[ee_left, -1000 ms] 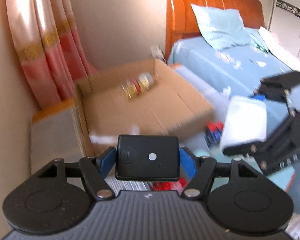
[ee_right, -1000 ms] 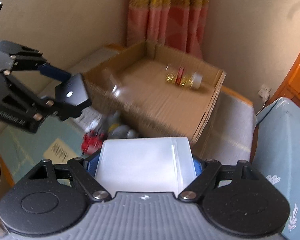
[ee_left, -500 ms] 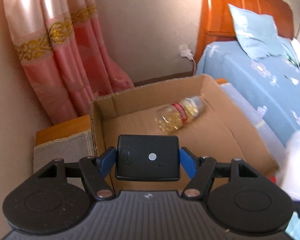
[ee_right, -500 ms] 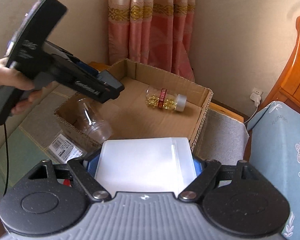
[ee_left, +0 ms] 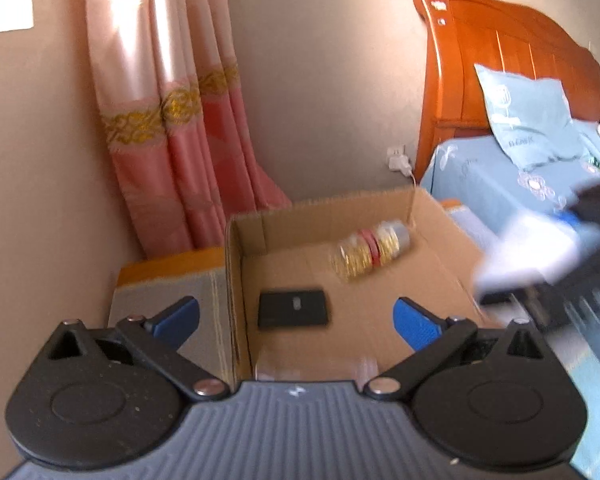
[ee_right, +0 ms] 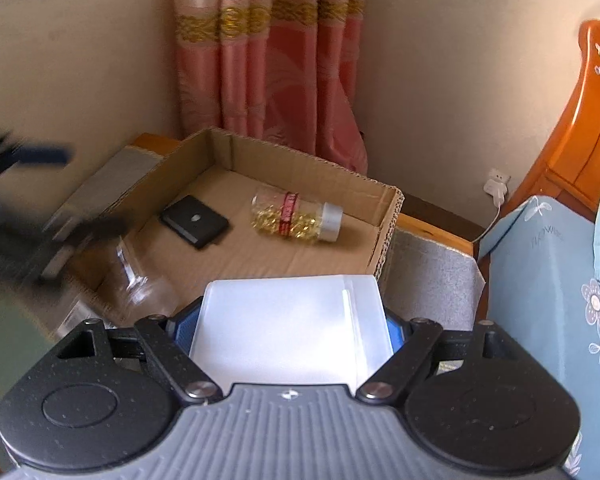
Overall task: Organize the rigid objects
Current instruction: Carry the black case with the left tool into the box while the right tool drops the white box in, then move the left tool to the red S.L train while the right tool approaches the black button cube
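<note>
1. Half a second ago the left gripper [ee_left: 296, 316] pinched the black case [ee_left: 294, 309]; now its blue fingers [ee_left: 414, 322] stand spread with nothing between them, and the case lies flat on the floor of the cardboard box [ee_right: 386, 232], near the left wall.
2. Beside the case, toward the far right corner, the capsule bottle [ee_right: 296, 220] lies on its side, apart from it.
3. Nearer the front-left rim sits a clear plastic jar [ee_right: 140, 280]; whether it rests fully inside the box is hard to tell.
4. Clamped on the white box [ee_right: 292, 332], the right gripper [ee_right: 290, 334] holds it at the near edge of the cardboard box, above the rim, not yet inside.
5. Blurred at the frame edge, the left tool [ee_right: 16, 216] appears in the right wrist view.
6. Risk, as I judge it: lowering the white box too early could catch the front wall, or land it on the bottle, which may roll.
7. Both tools share a tight space, so a hasty swing could knock them together.
</note>
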